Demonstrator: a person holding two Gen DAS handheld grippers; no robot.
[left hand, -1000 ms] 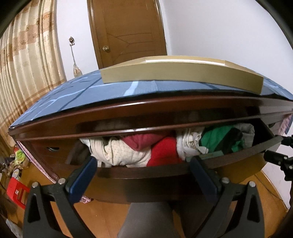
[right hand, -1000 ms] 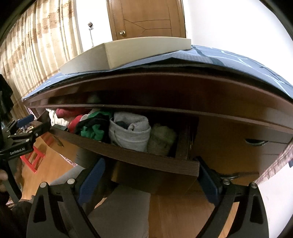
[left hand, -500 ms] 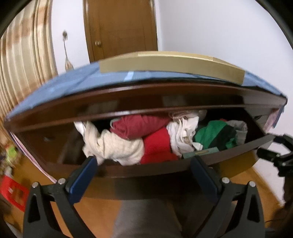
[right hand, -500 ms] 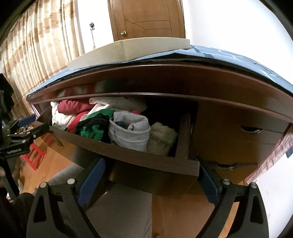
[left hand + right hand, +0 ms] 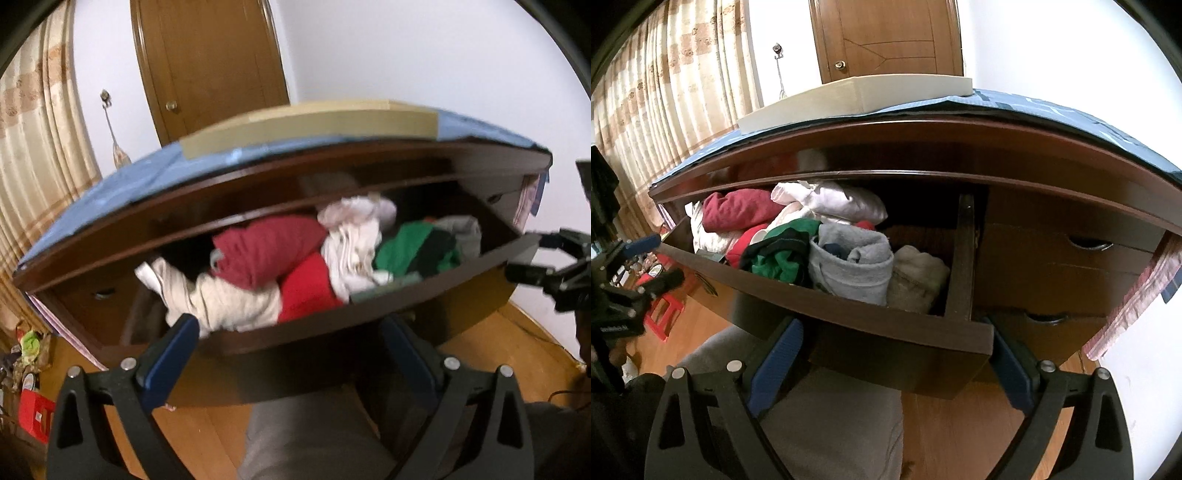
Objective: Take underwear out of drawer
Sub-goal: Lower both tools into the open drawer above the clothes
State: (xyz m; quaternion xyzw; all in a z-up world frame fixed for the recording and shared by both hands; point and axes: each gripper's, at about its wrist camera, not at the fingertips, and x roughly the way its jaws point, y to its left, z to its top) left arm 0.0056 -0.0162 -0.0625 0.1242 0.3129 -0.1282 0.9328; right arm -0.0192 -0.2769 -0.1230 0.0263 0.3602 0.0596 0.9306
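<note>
The dark wooden drawer [image 5: 886, 325] stands pulled out, packed with folded garments. A green and black piece [image 5: 779, 254] lies beside a grey roll [image 5: 853, 266] and a beige roll [image 5: 916, 277]. Further left lie a maroon piece [image 5: 266, 251], a red one [image 5: 306, 288], a white one [image 5: 354, 236] and a cream one [image 5: 229, 302]. My left gripper [image 5: 291, 350] is open, low before the drawer front [image 5: 424, 306]. Just below the drawer's right corner my right gripper [image 5: 895, 365] is open too. Neither touches any cloth.
A blue cloth [image 5: 1052, 107] and a flat pale box [image 5: 857, 96] cover the dresser top. Closed drawers [image 5: 1071, 266] sit to the right. Behind are a door [image 5: 886, 37] and curtains [image 5: 665, 92]. A person's grey trouser leg [image 5: 831, 424] is under the drawer; a red stool [image 5: 661, 314] stands left.
The drawer has slid further out, showing more of the garments. Both cameras have risen and look down into it; the left view has tilted.
</note>
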